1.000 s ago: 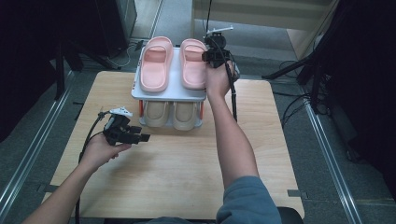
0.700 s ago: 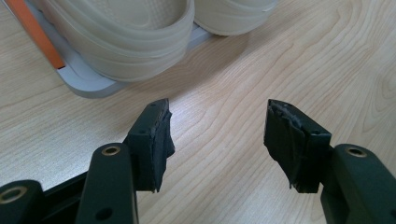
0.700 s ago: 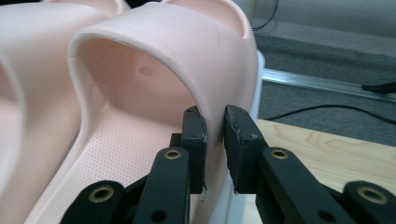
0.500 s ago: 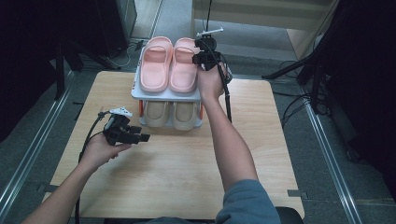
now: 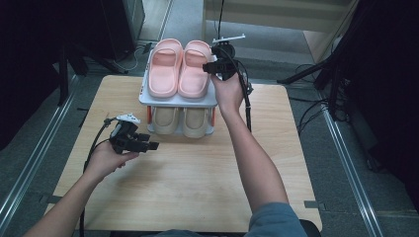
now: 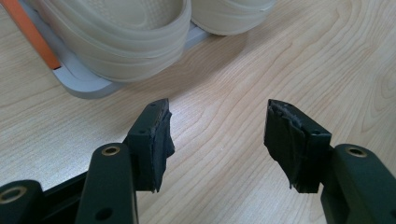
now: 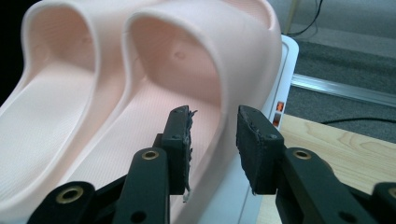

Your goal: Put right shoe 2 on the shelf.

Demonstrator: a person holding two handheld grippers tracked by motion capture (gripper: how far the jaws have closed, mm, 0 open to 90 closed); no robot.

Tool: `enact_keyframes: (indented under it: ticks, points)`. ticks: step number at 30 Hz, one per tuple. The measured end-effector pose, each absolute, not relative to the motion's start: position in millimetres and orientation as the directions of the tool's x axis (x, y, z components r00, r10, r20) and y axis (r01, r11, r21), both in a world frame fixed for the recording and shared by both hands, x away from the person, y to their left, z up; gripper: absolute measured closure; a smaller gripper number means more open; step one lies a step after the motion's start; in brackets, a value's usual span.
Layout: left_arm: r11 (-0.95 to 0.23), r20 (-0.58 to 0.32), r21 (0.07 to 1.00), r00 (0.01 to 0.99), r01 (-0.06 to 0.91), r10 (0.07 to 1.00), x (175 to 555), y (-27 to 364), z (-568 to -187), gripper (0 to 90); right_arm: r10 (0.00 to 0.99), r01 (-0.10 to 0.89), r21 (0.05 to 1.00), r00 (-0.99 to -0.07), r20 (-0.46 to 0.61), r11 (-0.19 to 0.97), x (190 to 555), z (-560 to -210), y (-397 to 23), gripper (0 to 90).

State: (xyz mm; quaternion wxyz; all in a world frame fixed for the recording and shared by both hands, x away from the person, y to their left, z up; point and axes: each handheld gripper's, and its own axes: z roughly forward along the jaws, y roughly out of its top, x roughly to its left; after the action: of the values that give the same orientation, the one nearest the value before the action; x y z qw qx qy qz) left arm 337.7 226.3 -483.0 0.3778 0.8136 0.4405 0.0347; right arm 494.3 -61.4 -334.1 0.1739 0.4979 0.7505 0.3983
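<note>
Since the earlier frames, the right gripper (image 5: 211, 66) has slid along the right edge of the grey two-tier shoe rack (image 5: 148, 101) toward the person, and its jaws have just been opening; they now stand partly apart around the side wall of the nearer pink foam slipper (image 7: 196, 70), pads not pressing. That slipper lies beside its pink twin (image 5: 165, 66) on the rack's top shelf. A pair of cream rubber slippers (image 5: 180, 121) sits on the rack's lower shelf. Left of the rack's front, the left gripper (image 6: 217, 126) hovers over the pale wooden table (image 5: 188, 177), jaws wide and empty.
</note>
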Motion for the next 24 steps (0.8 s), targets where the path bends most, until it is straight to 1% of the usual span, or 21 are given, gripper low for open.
enact_keyframes:
  ticks: [6,11,15,24]
  points:
    - [-0.322,-0.278,0.644,0.604,0.694,0.747,338,228,-483,41.3,0.847,0.587,0.784,-0.506,0.163,0.200,475,-332,-71,68.3]
    - [-0.321,-0.276,0.643,0.601,0.695,0.750,339,230,-483,41.3,0.806,0.568,0.788,-0.568,0.167,0.237,455,-336,-79,69.2]
    - [-0.319,-0.278,0.642,0.600,0.697,0.751,339,230,-483,41.3,0.781,0.559,0.796,-0.594,0.192,0.230,440,-338,-87,68.9]
    - [-0.319,-0.273,0.641,0.596,0.698,0.755,339,231,-484,41.0,0.734,0.539,0.802,-0.649,0.201,0.257,407,-349,-102,67.2]
